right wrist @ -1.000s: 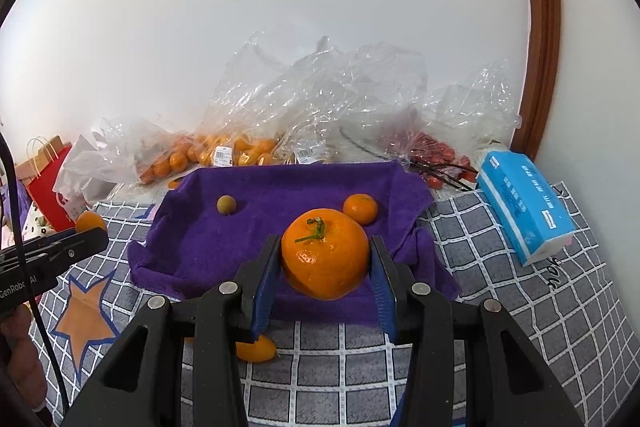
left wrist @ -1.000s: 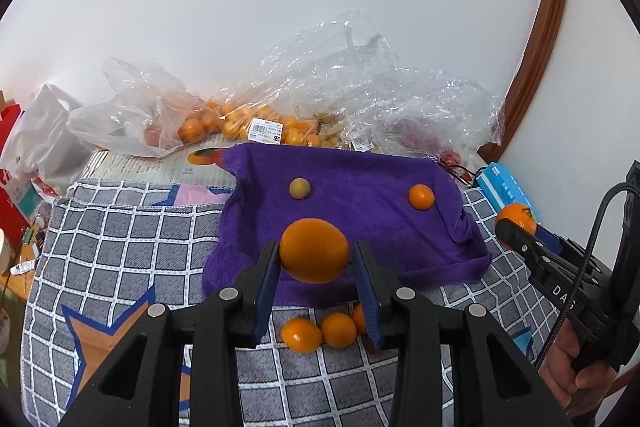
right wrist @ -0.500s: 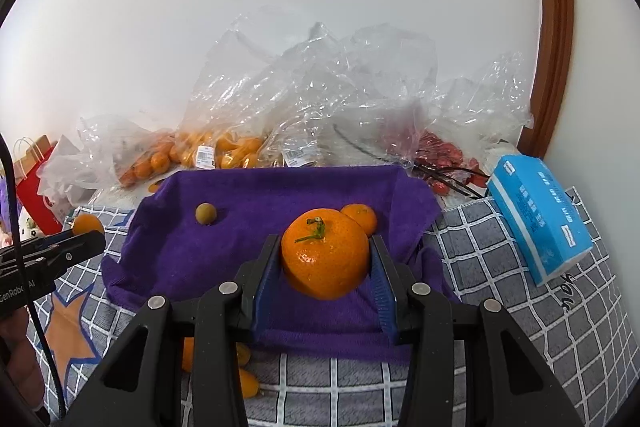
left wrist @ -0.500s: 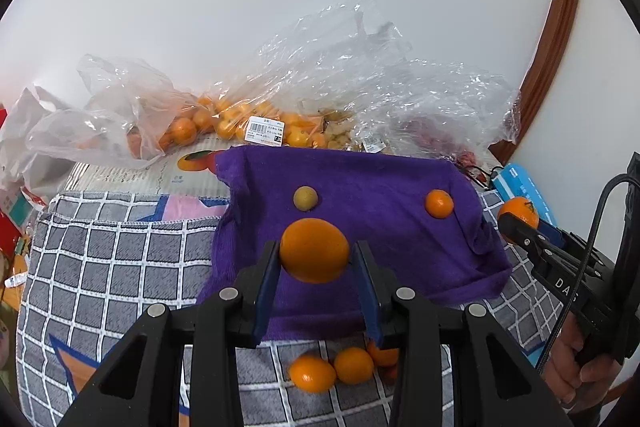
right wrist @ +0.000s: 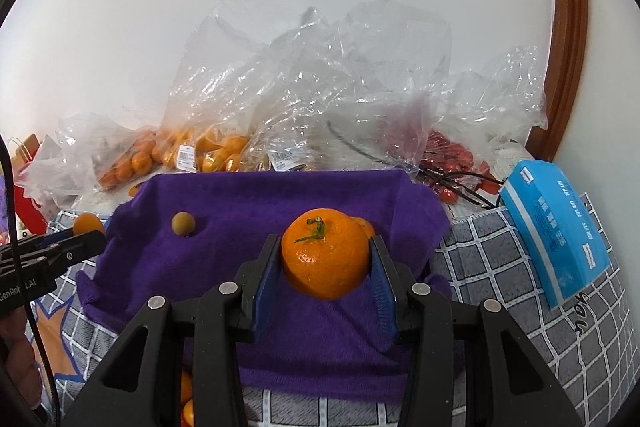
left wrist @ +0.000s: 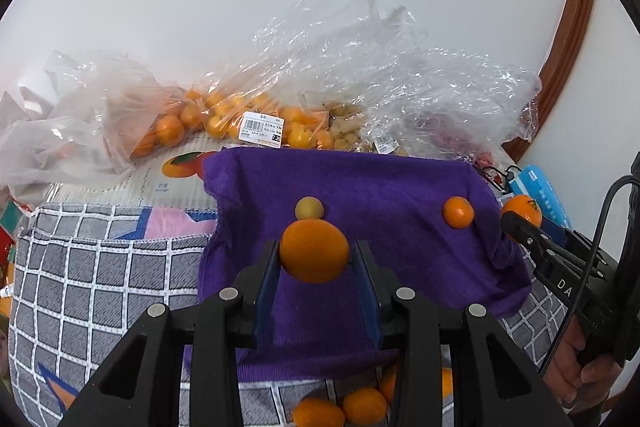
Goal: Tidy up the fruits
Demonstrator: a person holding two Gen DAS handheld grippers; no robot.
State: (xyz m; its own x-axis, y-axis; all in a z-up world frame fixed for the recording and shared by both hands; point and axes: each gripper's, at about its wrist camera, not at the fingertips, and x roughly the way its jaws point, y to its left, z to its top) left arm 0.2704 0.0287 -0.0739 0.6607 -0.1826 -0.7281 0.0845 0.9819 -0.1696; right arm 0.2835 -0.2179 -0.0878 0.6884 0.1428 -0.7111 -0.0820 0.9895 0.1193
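You held both grippers tilted down over the purple towel (left wrist: 400, 267): your left gripper (left wrist: 315, 269) clamped a smooth orange (left wrist: 314, 251), your right gripper (right wrist: 325, 267) clamped a stemmed mandarin (right wrist: 325, 259). Beyond lay 1 small orange (left wrist: 458, 212) and 1 longan (left wrist: 309, 208).

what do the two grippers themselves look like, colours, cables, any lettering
Both are black, angular plastic with round silver screws and blue ribbed pads on the fingers. The left gripper bears partly readable white "GenRo…AI" lettering; the right gripper shows white "DA". A thin black cable runs along each.
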